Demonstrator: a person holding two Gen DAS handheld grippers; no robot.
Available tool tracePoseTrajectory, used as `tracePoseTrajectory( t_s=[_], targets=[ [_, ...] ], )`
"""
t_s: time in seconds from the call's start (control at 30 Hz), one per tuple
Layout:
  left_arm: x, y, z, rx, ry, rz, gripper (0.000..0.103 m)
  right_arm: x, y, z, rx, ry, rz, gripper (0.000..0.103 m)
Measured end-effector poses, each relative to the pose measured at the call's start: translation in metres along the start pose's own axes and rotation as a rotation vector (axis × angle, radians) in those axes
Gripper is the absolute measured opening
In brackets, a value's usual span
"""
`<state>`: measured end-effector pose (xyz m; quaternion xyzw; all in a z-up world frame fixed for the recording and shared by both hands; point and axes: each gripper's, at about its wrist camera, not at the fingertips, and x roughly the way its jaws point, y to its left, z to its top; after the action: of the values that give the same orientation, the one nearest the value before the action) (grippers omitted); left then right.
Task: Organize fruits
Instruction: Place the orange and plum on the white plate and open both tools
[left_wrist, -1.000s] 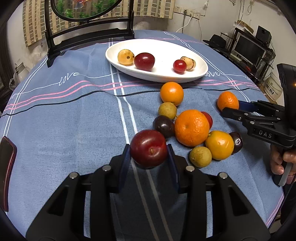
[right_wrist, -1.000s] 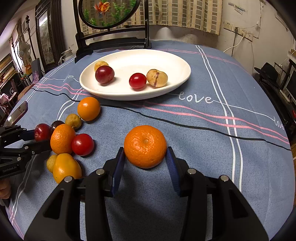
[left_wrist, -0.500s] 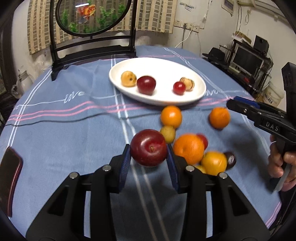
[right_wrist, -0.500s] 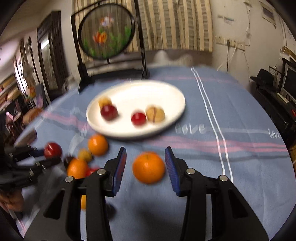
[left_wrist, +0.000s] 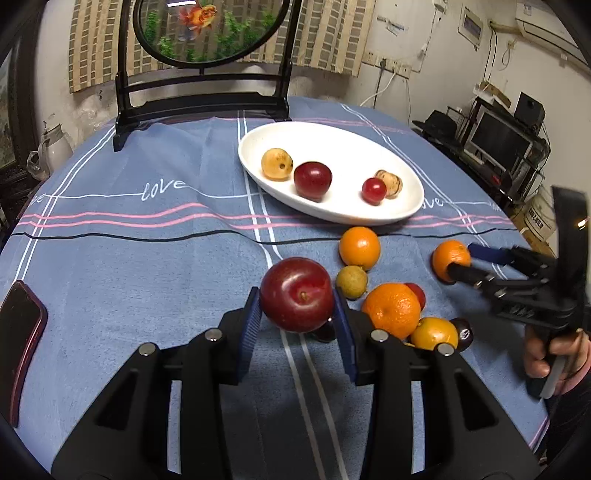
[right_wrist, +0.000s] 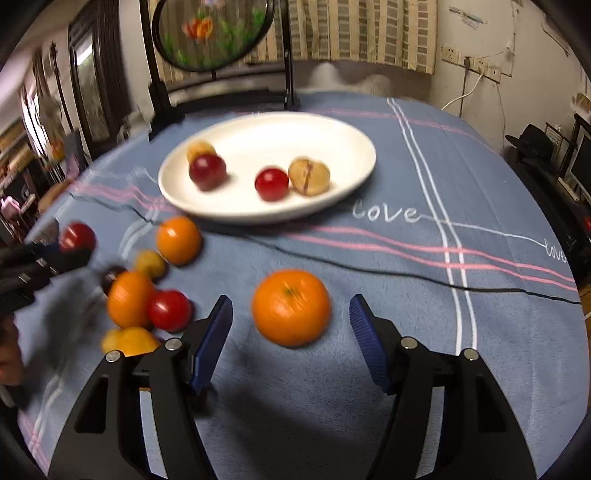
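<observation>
My left gripper is shut on a dark red plum and holds it above the blue cloth; the right wrist view shows this plum at far left. My right gripper has its jaws opening. A large orange sits on the cloth between them, with a gap to each pad. A white oval plate farther back holds a tan fruit, a red plum, a small red fruit and a walnut-like one. Several oranges and small fruits lie clustered in front of the plate.
A dark red phone lies at the table's left edge. A round goldfish screen on a black stand stands behind the plate. A person's hand grips the right gripper's handle at the table's right edge. Shelves with electronics stand beyond.
The right jaws have spread away from the orange, which now rests free on the cloth. The left gripper has risen a little with the plum held in it.
</observation>
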<state>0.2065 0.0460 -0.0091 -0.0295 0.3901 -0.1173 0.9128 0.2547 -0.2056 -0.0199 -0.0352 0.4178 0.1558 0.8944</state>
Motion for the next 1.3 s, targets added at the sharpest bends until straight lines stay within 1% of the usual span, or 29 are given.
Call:
tracePoseTrajectory(
  t_s=[0.03, 0.07, 0.13, 0.17, 0.2, 0.27, 0.3, 0.37, 0.43, 0.5, 0.57, 0.63, 0.73, 0.8, 0.87, 0.9, 0.93, 0.97, 1.0, 1.03, 1.1, 1.17, 1.23, 1.3],
  targets=[
    [-0.001, 0.0, 0.0, 0.001, -0.004, -0.001, 0.039, 0.003, 0.0, -0.001, 0.004, 0.009, -0.002, 0.051],
    [-0.003, -0.001, 0.0, 0.002, -0.009, -0.003, 0.039, 0.007, -0.001, -0.001, 0.006, 0.027, 0.0, 0.046],
    [-0.005, -0.001, 0.0, 0.003, -0.012, -0.013, 0.039, 0.008, -0.002, -0.001, 0.014, 0.028, 0.007, 0.044],
    [-0.004, -0.001, 0.001, 0.001, -0.01, -0.022, 0.039, 0.008, -0.001, 0.0, 0.015, 0.026, 0.005, 0.044],
    [-0.003, -0.001, 0.002, -0.005, -0.004, -0.037, 0.039, 0.004, -0.001, 0.002, 0.02, 0.004, 0.003, 0.044],
    [0.0, -0.001, 0.007, -0.007, 0.011, -0.065, 0.039, -0.003, -0.001, 0.012, 0.033, -0.053, 0.011, 0.044],
    [0.002, -0.001, 0.012, -0.006, 0.019, -0.074, 0.039, -0.01, -0.002, 0.023, 0.054, -0.104, 0.02, 0.044],
    [0.007, -0.006, 0.029, 0.009, 0.02, -0.08, 0.039, -0.012, -0.004, 0.041, 0.081, -0.156, 0.032, 0.044],
    [0.013, -0.014, 0.051, 0.043, 0.003, -0.08, 0.039, -0.005, -0.006, 0.058, 0.108, -0.181, 0.048, 0.044],
    [0.022, -0.018, 0.069, 0.051, -0.001, -0.088, 0.039, 0.01, -0.005, 0.073, 0.116, -0.176, 0.069, 0.044],
    [0.037, -0.024, 0.09, 0.058, -0.001, -0.089, 0.039, 0.028, -0.003, 0.082, 0.12, -0.154, 0.081, 0.044],
    [0.057, -0.031, 0.11, 0.077, 0.008, -0.066, 0.039, 0.04, 0.0, 0.086, 0.108, -0.144, 0.074, 0.044],
    [0.086, -0.039, 0.13, 0.089, 0.03, -0.036, 0.039, 0.047, 0.001, 0.09, 0.092, -0.142, 0.077, 0.045],
    [0.103, -0.043, 0.139, 0.102, 0.049, -0.018, 0.039, 0.052, -0.001, 0.091, 0.088, -0.117, 0.087, 0.046],
    [0.116, -0.048, 0.145, 0.114, 0.07, 0.012, 0.04, 0.054, -0.003, 0.093, 0.085, -0.108, 0.091, 0.056],
    [0.118, -0.049, 0.146, 0.113, 0.076, 0.027, 0.053, 0.052, -0.004, 0.094, 0.082, -0.112, 0.086, 0.064],
    [0.114, -0.049, 0.146, 0.107, 0.066, 0.036, 0.069, 0.05, -0.005, 0.093, 0.081, -0.117, 0.086, 0.066],
    [0.106, -0.046, 0.145, 0.096, 0.039, 0.046, 0.093, 0.044, -0.006, 0.092, 0.08, -0.127, 0.102, 0.066],
    [0.093, -0.045, 0.142, 0.083, -0.012, 0.056, 0.096, 0.039, -0.006, 0.089, 0.078, -0.129, 0.115, 0.066],
    [0.078, -0.043, 0.138, 0.079, -0.054, 0.067, 0.096, 0.033, -0.007, 0.087, 0.077, -0.129, 0.128, 0.066],
    [0.057, -0.042, 0.129, 0.101, -0.069, 0.079, 0.098, 0.022, -0.005, 0.08, 0.068, -0.126, 0.155, 0.066],
    [0.033, -0.038, 0.111, 0.104, -0.082, 0.088, 0.101, 0.01, -0.002, 0.069, 0.038, -0.111, 0.183, 0.066],
    [0.011, -0.033, 0.086, 0.096, -0.109, 0.095, 0.101, 0.002, 0.002, 0.057, 0.003, -0.093, 0.208, 0.066],
    [-0.004, -0.029, 0.061, 0.081, -0.126, 0.08, 0.101, -0.006, 0.005, 0.041, -0.022, -0.07, 0.259, 0.066]
  ],
)
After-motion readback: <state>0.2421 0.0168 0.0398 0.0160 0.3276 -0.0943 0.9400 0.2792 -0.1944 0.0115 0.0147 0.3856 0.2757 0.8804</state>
